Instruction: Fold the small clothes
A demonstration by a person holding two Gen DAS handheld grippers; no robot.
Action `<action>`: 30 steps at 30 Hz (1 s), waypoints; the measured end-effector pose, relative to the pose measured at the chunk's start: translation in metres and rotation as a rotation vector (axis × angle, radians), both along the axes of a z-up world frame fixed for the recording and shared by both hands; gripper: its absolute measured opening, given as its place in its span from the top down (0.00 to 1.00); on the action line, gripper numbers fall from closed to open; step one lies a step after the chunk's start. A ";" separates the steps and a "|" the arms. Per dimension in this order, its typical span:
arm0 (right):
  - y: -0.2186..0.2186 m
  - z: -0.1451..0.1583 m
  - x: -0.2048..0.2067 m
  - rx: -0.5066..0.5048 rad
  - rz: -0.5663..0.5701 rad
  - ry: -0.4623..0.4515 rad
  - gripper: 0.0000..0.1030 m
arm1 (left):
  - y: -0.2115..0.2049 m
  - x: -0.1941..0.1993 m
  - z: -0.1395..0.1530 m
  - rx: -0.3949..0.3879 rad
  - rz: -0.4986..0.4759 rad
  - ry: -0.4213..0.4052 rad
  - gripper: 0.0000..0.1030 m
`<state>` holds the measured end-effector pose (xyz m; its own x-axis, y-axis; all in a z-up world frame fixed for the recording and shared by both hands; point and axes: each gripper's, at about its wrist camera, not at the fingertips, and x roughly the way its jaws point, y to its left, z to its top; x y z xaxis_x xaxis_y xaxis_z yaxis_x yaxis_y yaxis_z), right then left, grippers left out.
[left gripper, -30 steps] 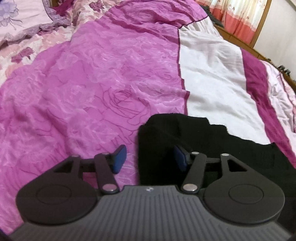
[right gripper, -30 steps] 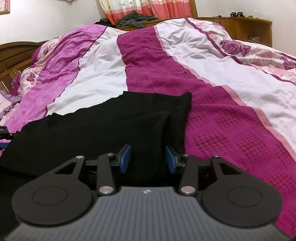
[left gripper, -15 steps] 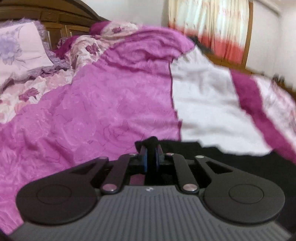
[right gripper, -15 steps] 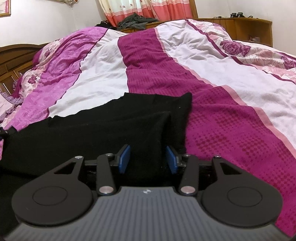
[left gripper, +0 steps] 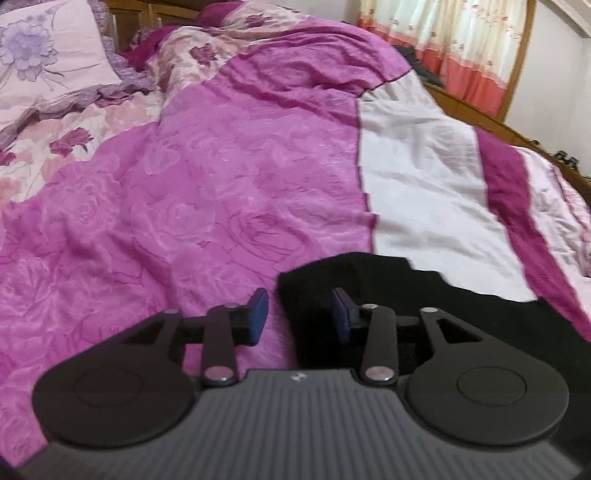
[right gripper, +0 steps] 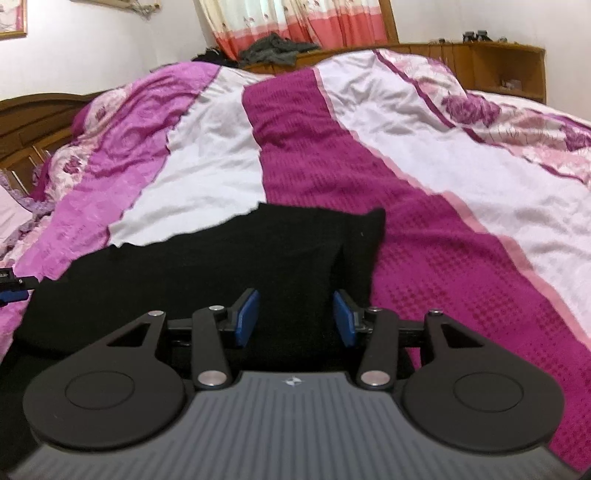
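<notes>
The garment (left gripper: 424, 295), black and knit-looking, lies flat on the quilt (left gripper: 221, 184) of a bed, spread between the two grippers. Its long axis runs across the bed from the left gripper's side to the right gripper's side, roughly crosswise to the quilt's stripes. In the right wrist view the garment (right gripper: 229, 266) lies from a low left end near the pink stripe to a squared right end on the magenta stripe, where one layer lies folded over another, its corner just beyond the right pad. What kind of garment it is cannot be told.

The left gripper (left gripper: 300, 314) hovers low over the garment's left end with its jaws apart; the edge of the cloth passes between the blue pads (left gripper: 258, 314), the left pad over pink quilt, the right one over black cloth. Nothing is clamped.

The right gripper (right gripper: 295, 319) is likewise spread wide, its pads (right gripper: 246, 317) over the black cloth near the folded right end, gripping nothing. Whether either gripper touches the cloth is unclear.

At the far left edge of the right wrist view, part of the left gripper (right gripper: 13, 286) shows beside the garment's left end. A pillow (left gripper: 44, 66) lies at the head of the bed, and curtains (right gripper: 295, 26) hang behind it.
</notes>
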<state>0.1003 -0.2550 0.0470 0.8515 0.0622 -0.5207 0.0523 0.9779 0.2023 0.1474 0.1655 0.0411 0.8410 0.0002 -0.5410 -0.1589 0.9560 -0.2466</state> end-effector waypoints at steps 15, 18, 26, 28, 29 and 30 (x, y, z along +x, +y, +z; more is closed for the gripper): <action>-0.008 -0.028 0.013 0.022 -0.002 0.071 0.48 | -0.022 -0.011 -0.032 0.056 -0.034 0.088 0.44; -0.007 -0.029 0.014 0.017 -0.003 0.068 0.48 | -0.021 -0.013 -0.032 0.059 -0.038 0.083 0.44; -0.006 -0.005 -0.008 0.051 0.001 0.054 0.47 | -0.018 -0.029 -0.010 0.054 -0.038 0.108 0.46; -0.007 0.003 -0.020 0.054 0.013 0.047 0.47 | -0.016 -0.037 -0.004 0.060 -0.032 0.115 0.46; -0.007 0.006 -0.026 0.054 0.018 0.044 0.47 | -0.014 -0.042 -0.001 0.061 -0.033 0.118 0.46; -0.007 0.009 -0.031 0.054 0.022 0.043 0.47 | -0.014 -0.046 0.002 0.061 -0.035 0.119 0.46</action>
<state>0.0692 -0.2625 0.0560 0.8266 0.1095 -0.5521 0.0411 0.9666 0.2531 0.1011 0.1519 0.0431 0.7708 0.0081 -0.6371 -0.1504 0.9740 -0.1696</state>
